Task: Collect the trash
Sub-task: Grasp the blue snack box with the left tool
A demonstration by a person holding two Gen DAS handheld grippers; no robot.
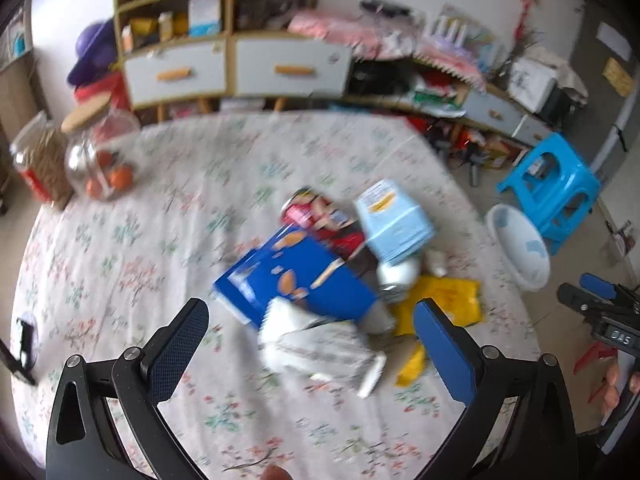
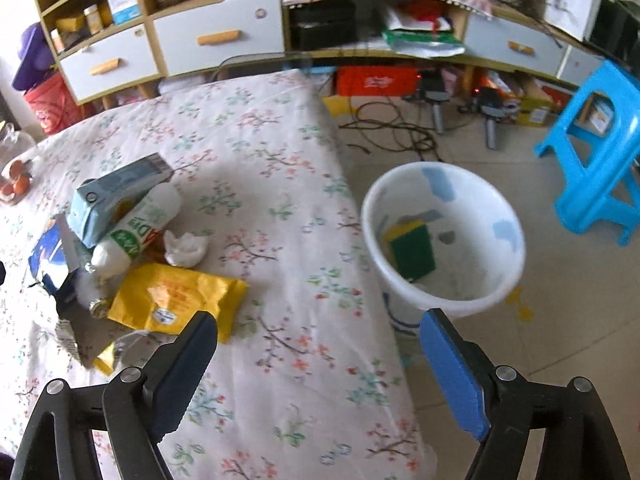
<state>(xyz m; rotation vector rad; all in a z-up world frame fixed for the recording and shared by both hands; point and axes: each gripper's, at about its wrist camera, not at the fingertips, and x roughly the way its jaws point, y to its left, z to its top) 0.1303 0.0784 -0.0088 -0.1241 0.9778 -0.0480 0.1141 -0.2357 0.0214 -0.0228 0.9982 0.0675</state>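
Here both tools, left tool (image 1: 310, 322) and right tool (image 2: 318, 334), are hanging wide open and empty, while trash, including the crinkled yellow plastic packet (image 2: 176, 300), is lying heaped near the desk's (image 2: 280, 200) right edge, so a careless grab is risking knocking pieces past the white plastic bin (image 2: 442, 240).

White plastic bottle with green label (image 2: 136, 228): lettering partly legible, upside down, "AD" and "13"; other print unreadable.

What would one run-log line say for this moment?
left gripper: open above trash pile | right gripper: open, empty | bin: on floor beside table, sponge inside
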